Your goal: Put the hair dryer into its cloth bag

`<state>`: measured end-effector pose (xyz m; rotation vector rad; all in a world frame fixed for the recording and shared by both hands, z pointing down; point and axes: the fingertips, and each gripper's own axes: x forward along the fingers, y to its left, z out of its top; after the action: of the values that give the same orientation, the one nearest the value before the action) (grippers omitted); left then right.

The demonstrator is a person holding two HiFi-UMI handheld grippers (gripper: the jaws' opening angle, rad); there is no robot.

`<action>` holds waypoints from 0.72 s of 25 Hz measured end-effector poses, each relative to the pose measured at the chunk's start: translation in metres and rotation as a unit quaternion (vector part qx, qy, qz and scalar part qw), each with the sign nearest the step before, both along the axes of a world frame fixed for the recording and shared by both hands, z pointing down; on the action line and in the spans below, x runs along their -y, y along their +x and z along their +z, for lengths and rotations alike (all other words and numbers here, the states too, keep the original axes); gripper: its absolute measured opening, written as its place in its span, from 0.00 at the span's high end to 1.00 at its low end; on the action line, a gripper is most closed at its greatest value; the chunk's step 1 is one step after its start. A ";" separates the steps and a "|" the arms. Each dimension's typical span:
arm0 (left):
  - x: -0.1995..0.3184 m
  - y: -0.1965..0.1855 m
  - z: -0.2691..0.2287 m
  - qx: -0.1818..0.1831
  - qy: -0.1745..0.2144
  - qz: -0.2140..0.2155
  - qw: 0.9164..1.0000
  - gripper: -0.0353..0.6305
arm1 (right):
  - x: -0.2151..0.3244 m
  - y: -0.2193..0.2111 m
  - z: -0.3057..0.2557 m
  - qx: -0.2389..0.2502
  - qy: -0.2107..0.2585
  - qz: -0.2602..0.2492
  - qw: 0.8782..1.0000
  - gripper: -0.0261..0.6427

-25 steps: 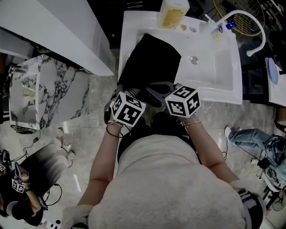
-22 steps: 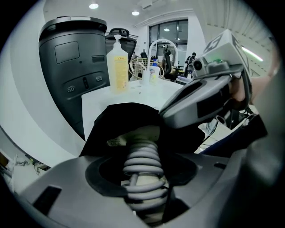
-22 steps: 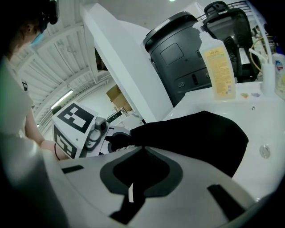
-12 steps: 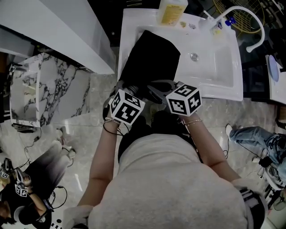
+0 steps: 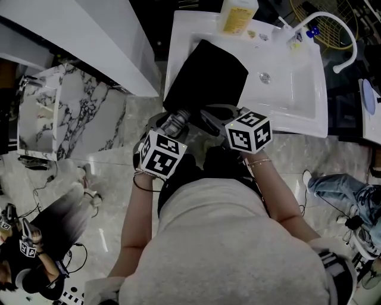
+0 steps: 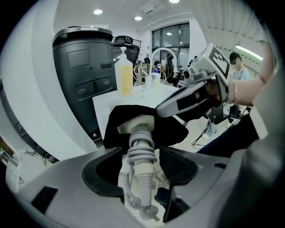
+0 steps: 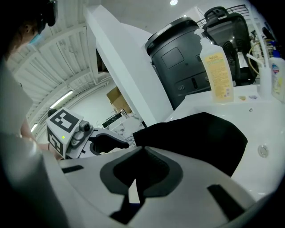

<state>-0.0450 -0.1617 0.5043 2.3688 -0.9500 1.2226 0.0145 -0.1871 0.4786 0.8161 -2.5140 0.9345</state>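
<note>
**Hair dryer, partly bagged, at a white basin: both grippers at the bag's mouth**

Cloth bag (image 5: 205, 74), black, lies across the left front of the basin (image 5: 297, 89), mouth toward 6 o'clock and overhanging the front rim. The hair dryer (image 6: 141, 138) (pale grey, cord coiled round its handle) has its upper end inside the mouth, and the handle sticks out toward 7 o'clock. The left gripper (image 6: 141, 156), at 7 o'clock of the bag, has its jaws apart on either side of the handle, close to the coil, with a sliver of gap on one side. The right gripper (image 7: 142, 149), at 5 o'clock of the bag, has its jaws together, pinching the hem of the bag's mouth. A yellow pump bottle (image 5: 238, 15) stands on the basin's back rim at 12 o'clock of the bag.
</note>
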 end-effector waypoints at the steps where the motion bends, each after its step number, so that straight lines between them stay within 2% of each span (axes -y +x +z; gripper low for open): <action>1: -0.002 -0.005 0.000 -0.001 -0.001 -0.005 1.000 0.59 | 0.000 -0.001 0.000 0.000 0.000 0.002 1.000 0.94; 9: -0.023 -0.024 0.005 -0.006 -0.028 -0.010 1.000 0.59 | 0.000 -0.005 -0.002 0.003 -0.001 0.012 1.000 0.94; 14: -0.020 -0.028 0.012 0.012 -0.011 -0.043 0.999 0.62 | 0.001 -0.006 -0.003 0.007 -0.001 0.018 1.000 0.94; 18: -0.019 -0.023 0.009 0.011 -0.007 -0.030 0.999 0.65 | 0.001 -0.008 -0.005 0.008 0.003 0.018 1.000 0.94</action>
<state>-0.0684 -0.1426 0.5137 2.3036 -1.0078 1.2303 0.0063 -0.1886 0.4736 0.8629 -2.5237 0.9501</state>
